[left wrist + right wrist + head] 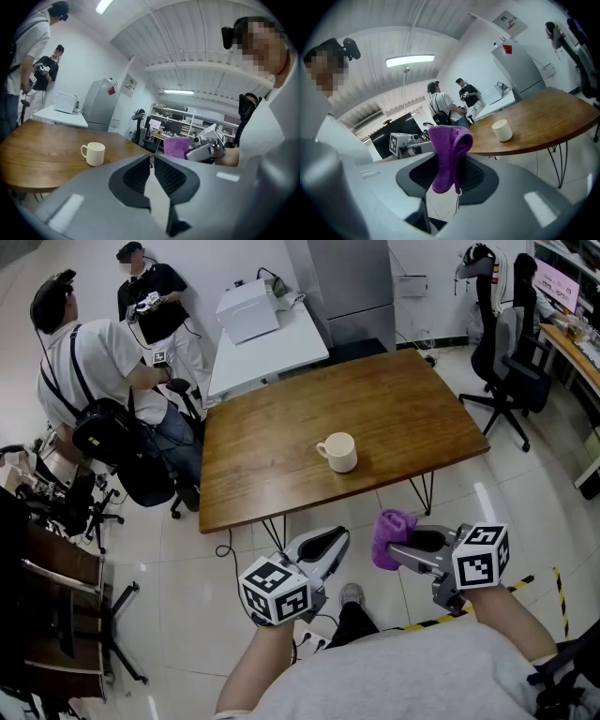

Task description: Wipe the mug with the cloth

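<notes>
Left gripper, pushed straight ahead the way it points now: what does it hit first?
Probably the brown wooden table at its near edge, right of the cream ceramic mug, though height is hard to judge.

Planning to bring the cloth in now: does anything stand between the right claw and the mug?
Nothing visible does. The mug stands alone on the table, and the right claw, shut on the purple cloth, is off the table's near edge; only bare tabletop lies between them.

A wooden table (281, 456) stands on pale tiles (187, 610) (office chairs (502, 352) beyond).
</notes>
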